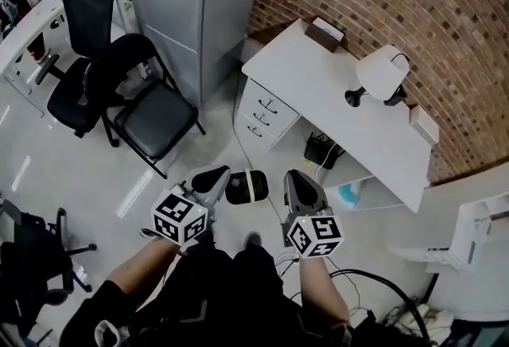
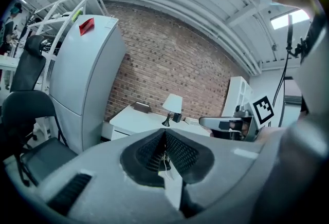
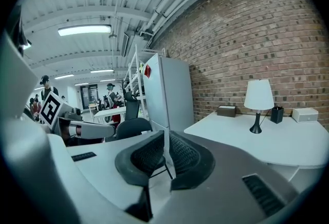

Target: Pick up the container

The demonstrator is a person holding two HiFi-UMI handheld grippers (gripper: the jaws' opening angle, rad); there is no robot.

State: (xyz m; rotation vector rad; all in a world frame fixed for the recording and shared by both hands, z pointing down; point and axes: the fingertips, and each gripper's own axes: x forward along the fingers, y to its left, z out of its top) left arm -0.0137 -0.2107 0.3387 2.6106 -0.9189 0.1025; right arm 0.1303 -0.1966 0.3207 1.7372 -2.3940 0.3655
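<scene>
Left gripper [image 1: 210,178]: we hold it pinched together, nothing in it.
Right gripper [image 1: 299,180]: also closed and empty, the nearer one to the desk [image 1: 318,75].
Container: probably the brown box [image 1: 326,33] on the desk's far end, 1 o'clock, well apart.

Desk [image 1: 318,75] and folding chair [image 1: 155,118] flank open floor [image 1: 215,142].

Under the desk [image 1: 318,75], a black box [image 1: 321,151] and something pale blue [image 1: 348,194] at four o'clock show only in part. The black cup [image 1: 395,95] sits half behind the lamp shade [image 1: 380,72]. A black-and-white thing [image 1: 248,186] on the floor is partly behind the left gripper [image 1: 215,176]; I cannot tell what it is. At eight o'clock an office chair [image 1: 32,254] runs off the left edge. At three o'clock the right edge cuts a white shelf unit [image 1: 477,230]. In the right gripper view, the figures [image 3: 45,84] at nine o'clock are too small to make out.
</scene>
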